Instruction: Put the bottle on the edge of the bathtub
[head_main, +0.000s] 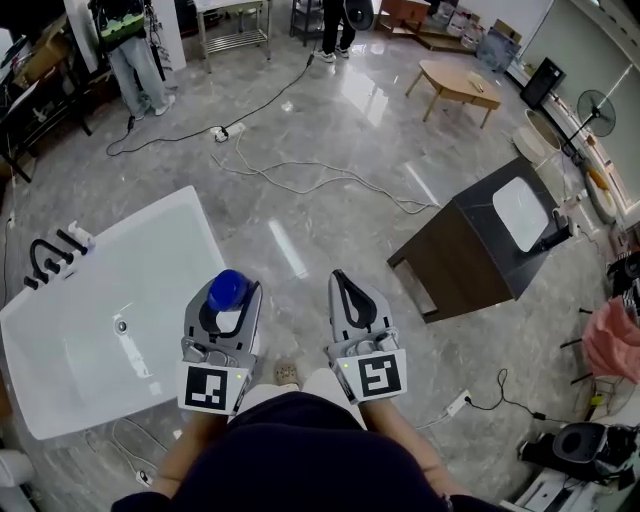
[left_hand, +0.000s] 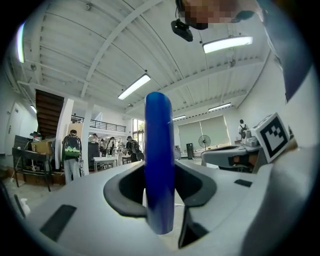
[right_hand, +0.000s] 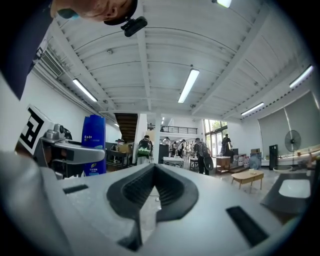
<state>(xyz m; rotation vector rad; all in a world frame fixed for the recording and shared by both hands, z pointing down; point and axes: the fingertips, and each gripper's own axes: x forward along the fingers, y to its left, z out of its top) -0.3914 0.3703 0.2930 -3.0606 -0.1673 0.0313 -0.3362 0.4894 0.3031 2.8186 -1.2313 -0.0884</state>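
A blue bottle (head_main: 227, 290) stands upright between the jaws of my left gripper (head_main: 231, 303), which is shut on it. It hangs in the air just right of the white bathtub (head_main: 186, 215), over the grey floor. In the left gripper view the bottle (left_hand: 159, 150) fills the middle as a tall blue column, and the left gripper (left_hand: 160, 186) has its dark pads against both sides. My right gripper (head_main: 341, 287) is beside it, shut and empty; in its own view the right gripper (right_hand: 153, 168) has its tips meeting. The bottle (right_hand: 94, 145) shows at that view's left.
A black faucet (head_main: 50, 256) sits at the tub's far left end. A dark cabinet with a white basin (head_main: 478, 250) stands to the right. Cables (head_main: 300, 172) run across the marble floor. A wooden table (head_main: 455, 82) and people (head_main: 138, 60) are far back.
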